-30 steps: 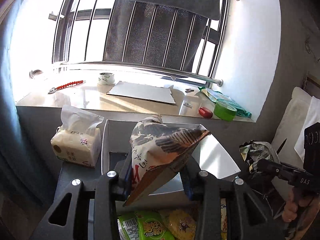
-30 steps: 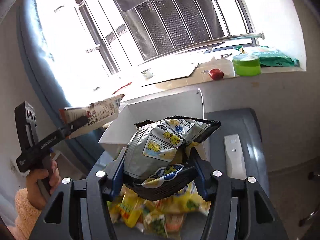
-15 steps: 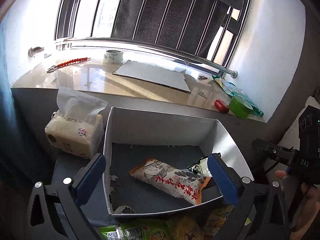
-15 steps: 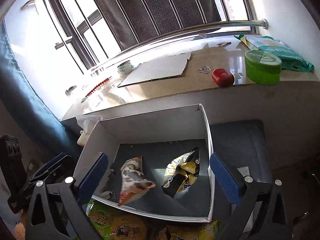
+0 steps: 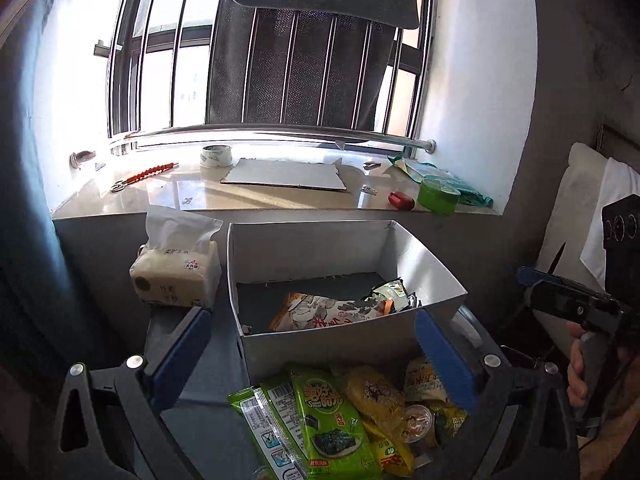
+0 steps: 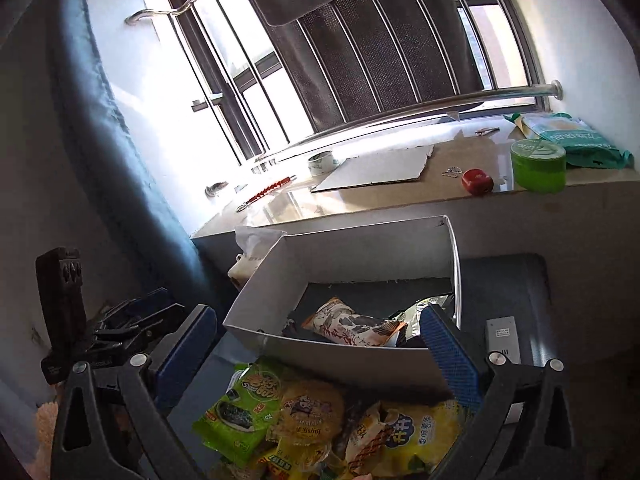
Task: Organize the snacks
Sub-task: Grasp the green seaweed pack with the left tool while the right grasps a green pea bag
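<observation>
Two grippers: both the left gripper (image 5: 312, 356) and the right gripper (image 6: 316, 356) stand wide apart with nothing between their blue pads; their jaws have just been opening.
Step in hand: judged as reaching for the next packet from the loose pile of green and yellow snack packets (image 5: 344, 416) lying near, in front of the white open cardboard box (image 5: 320, 344).
Doing it well: each gripper should likely single out one top packet, close on a flat edge or seam, lift clear of the near wall, then release over bare floor of the box.
Risk: slippery film may drag neighbours along.
Orange-and-white printed snack bag (image 5: 320, 312): lies flat inside the box, toward its near wall.
Dark foil snack bag (image 5: 390, 294): crumpled, touching the orange bag's right end.
Tissue pack (image 5: 176, 272): left of the box, apart.
</observation>
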The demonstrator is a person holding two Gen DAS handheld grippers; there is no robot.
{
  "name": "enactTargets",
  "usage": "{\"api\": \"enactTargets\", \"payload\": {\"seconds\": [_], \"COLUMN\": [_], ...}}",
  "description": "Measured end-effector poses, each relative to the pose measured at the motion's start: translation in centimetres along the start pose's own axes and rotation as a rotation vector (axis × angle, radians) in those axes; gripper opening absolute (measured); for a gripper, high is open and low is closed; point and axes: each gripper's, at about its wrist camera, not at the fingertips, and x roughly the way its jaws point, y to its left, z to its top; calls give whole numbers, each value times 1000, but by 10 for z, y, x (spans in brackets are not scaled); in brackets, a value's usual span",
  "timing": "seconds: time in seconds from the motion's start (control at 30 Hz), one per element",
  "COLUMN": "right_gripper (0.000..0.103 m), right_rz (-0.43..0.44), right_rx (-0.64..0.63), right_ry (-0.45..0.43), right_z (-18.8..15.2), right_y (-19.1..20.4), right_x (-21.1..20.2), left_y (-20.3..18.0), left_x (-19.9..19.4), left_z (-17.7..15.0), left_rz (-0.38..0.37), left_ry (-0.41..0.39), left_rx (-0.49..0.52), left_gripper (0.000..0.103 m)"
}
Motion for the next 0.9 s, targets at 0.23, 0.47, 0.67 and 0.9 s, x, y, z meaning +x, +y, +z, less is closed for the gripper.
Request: {"api": "enactTargets", "payload": {"seconds": [0.23,0.47,0.67,0.9], "right_gripper": [103,103,103,103], "right_rz": [-83,-66,-141,-151], "right_rx": [-83,117,82,45], "right_ry": [-89,-34,22,98], "right_z": [-77,-146,-163,-158], "right_y": [30,10,5,6], "right_x": [-47,-60,-51,-3], "left_y": [-28,-29,-34,-31], "left_x": [-48,-62,-59,-60], "left_z": [-57,-112,-129,-131], "left_rz": [-27,-42,-44,-40], "left_ry": [-24,8,32,35], "left_rx": [29,-61,-69,-76], "left_gripper": [103,103,103,103]}}
